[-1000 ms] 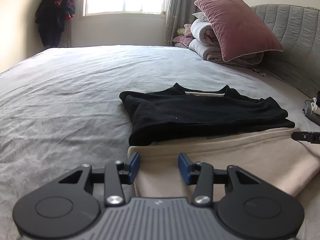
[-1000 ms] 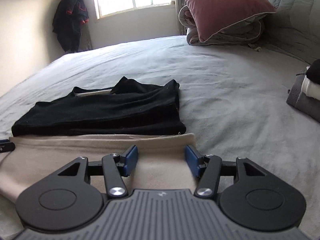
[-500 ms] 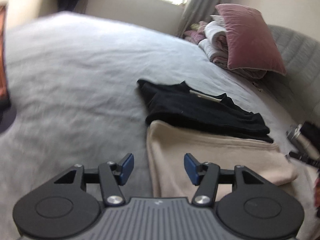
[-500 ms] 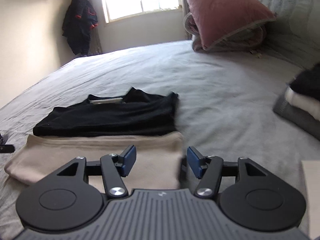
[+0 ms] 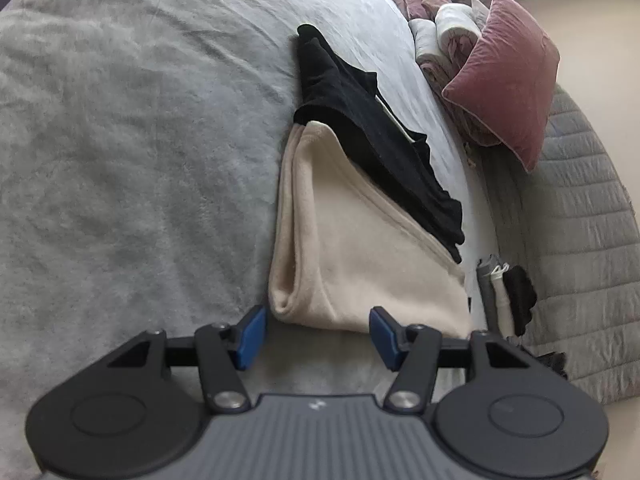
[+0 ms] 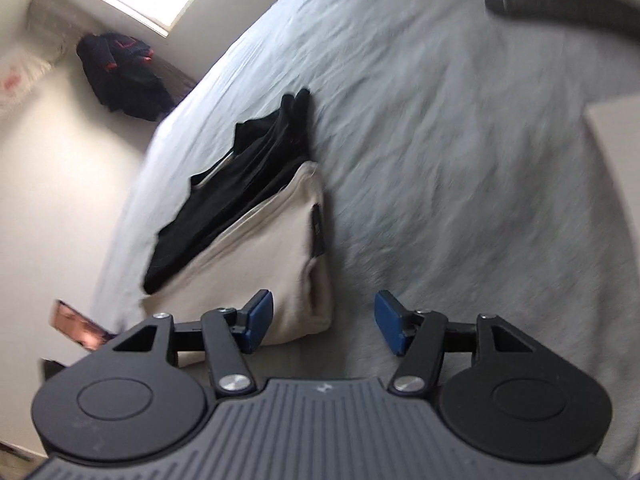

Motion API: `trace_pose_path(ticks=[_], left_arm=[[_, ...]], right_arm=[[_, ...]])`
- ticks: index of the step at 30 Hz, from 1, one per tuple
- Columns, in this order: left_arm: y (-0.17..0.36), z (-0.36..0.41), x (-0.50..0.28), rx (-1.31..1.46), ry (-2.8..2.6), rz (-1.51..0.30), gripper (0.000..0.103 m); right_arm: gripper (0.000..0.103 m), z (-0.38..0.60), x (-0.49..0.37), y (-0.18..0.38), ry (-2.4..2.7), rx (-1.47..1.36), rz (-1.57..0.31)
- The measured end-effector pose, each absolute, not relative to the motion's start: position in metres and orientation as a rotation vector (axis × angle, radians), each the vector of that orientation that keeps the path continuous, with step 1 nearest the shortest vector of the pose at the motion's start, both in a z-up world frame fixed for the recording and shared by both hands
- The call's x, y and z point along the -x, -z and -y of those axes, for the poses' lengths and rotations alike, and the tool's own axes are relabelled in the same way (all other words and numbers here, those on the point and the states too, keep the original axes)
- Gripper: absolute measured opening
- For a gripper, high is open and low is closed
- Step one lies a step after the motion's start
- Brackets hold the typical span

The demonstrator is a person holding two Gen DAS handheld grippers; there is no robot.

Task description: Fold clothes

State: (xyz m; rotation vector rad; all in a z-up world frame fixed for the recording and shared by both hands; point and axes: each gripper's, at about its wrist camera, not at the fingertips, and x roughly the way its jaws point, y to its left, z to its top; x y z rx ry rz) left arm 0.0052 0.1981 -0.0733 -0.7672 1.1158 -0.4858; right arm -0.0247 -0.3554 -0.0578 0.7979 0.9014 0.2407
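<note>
Left wrist view: grey bed (image 5: 120, 160), folded beige garment (image 5: 352, 248) lying on it with a black top (image 5: 372, 136) touching its far edge, left gripper (image 5: 316, 336) and right gripper (image 6: 324, 322) both spread wide, holding nothing

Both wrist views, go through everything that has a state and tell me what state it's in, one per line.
Left gripper: open, empty.
Right gripper: open, empty.
Beige fleece garment: folded flat on the grey bedsheet.
Black knit top: folded, touching the beige garment's far edge.
Small clothes stack: folded.
</note>
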Motion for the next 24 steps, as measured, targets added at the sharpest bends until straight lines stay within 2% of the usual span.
trace_pose_path(ticks=[6,10,11,12,14,15,18,21,22,24], left_arm=[[0.079,-0.195,-0.009,0.810,0.512,-1.088,0.064],[0.079,-0.189,-0.010,0.790,0.525,-1.072,0.062],[0.078,-0.188,-0.011,0.777,0.529,-1.068,0.062],[0.077,-0.187,-0.011,0.770,0.528,-1.067,0.061],[0.077,-0.188,-0.010,0.763,0.518,-1.066,0.053],[0.078,-0.190,-0.011,0.768,0.513,-1.069,0.047],[0.081,-0.196,-0.011,0.804,0.510,-1.073,0.032],[0.084,-0.201,-0.011,0.846,0.517,-1.075,0.024],[0.085,-0.203,-0.011,0.860,0.520,-1.075,0.017],[0.086,-0.206,-0.011,0.888,0.525,-1.076,0.014]], right_arm=[[0.061,0.347,0.017,0.066,-0.306,-0.852,-0.898],[0.061,0.339,0.015,0.066,-0.327,-0.841,-0.884],[0.059,0.337,0.015,0.067,-0.332,-0.843,-0.885],[0.051,0.337,0.013,0.068,-0.338,-0.853,-0.891],[0.034,0.335,0.011,0.072,-0.351,-0.873,-0.902],[0.030,0.335,0.010,0.074,-0.357,-0.883,-0.908],[0.025,0.335,0.008,0.077,-0.370,-0.918,-0.915],[0.021,0.335,0.007,0.075,-0.375,-0.952,-0.902],[0.021,0.335,0.007,0.074,-0.376,-0.962,-0.896],[0.021,0.335,0.006,0.071,-0.379,-0.984,-0.878]])
